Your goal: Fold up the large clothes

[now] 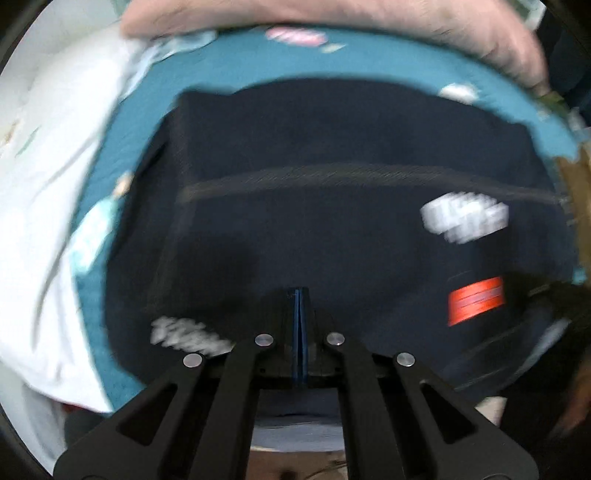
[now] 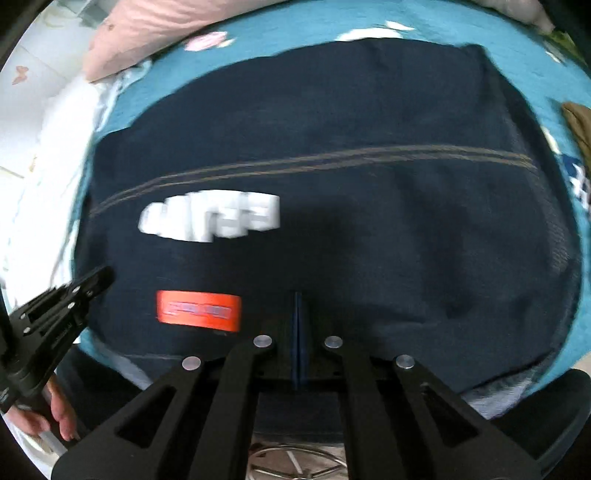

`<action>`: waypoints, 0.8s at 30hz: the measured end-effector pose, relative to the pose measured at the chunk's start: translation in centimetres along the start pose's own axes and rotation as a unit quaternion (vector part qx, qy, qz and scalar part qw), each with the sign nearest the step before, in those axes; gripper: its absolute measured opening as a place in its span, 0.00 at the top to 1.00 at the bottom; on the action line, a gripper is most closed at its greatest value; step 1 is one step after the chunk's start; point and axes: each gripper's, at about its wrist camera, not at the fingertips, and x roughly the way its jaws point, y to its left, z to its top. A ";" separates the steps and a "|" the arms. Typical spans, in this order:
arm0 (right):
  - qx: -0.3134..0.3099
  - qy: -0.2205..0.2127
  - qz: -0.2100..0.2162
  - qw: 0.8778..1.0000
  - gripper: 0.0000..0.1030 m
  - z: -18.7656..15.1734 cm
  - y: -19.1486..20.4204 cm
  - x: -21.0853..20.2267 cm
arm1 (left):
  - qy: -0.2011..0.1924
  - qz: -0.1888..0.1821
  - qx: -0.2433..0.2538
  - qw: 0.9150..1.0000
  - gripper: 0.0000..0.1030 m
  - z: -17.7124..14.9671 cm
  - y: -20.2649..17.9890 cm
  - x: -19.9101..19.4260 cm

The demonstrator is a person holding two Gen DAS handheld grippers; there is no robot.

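- Left gripper (image 1: 300, 291): nearest the left wrist camera, its black arms fill the bottom of the view and its jaws are pressed together, blue pads meeting in a thin line. Whether a layer of cloth is pinched between them cannot be told; the tips sit over dark fabric.
- Right gripper (image 2: 297, 295): the same in its own view, jaws closed tight with the blue pads touching, tips over the near part of the dark fabric; a pinch of cloth cannot be confirmed.
- Navy garment (image 2: 332, 184): a large dark piece of clothing spread flat on the bed, lying straight ahead of both pairs of jaws and filling the middle of both views. A pale double seam (image 2: 314, 158) runs across it from side to side.
- White lettering (image 2: 210, 218) is printed on the garment, blurred and unreadable; an orange patch (image 2: 199, 310) sits nearer the camera below it, just left of the right gripper's tips.
- Teal bedspread (image 2: 461, 29) shows all around the garment, with pale printed shapes.
- Pink pillow (image 2: 140, 33) lies at the far edge of the bed.
- White bedding (image 1: 44, 184) is bunched at the left side of the bed.
- In the right wrist view the left gripper enters from the lower left, a hand (image 2: 61, 413) on its handle.
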 end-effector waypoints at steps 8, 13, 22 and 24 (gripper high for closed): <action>0.095 -0.017 -0.044 0.994 1.00 0.5 -9.6 -0.5 | 0.005 -0.017 -0.064 0.998 0.98 -0.2 5.2 1.1; 0.078 -0.010 -0.061 0.995 0.94 0.8 -8.3 -1.4 | 0.017 -0.001 -0.050 0.999 0.98 0.7 3.3 0.3; 0.136 -0.075 -0.006 0.988 0.15 0.9 -12.5 -7.7 | -0.012 -0.037 -0.053 0.998 0.91 1.3 2.0 -5.4; 0.161 -0.079 0.011 0.984 0.14 1.3 -14.9 -8.1 | -0.015 -0.048 -0.058 0.997 0.54 2.0 1.0 -6.3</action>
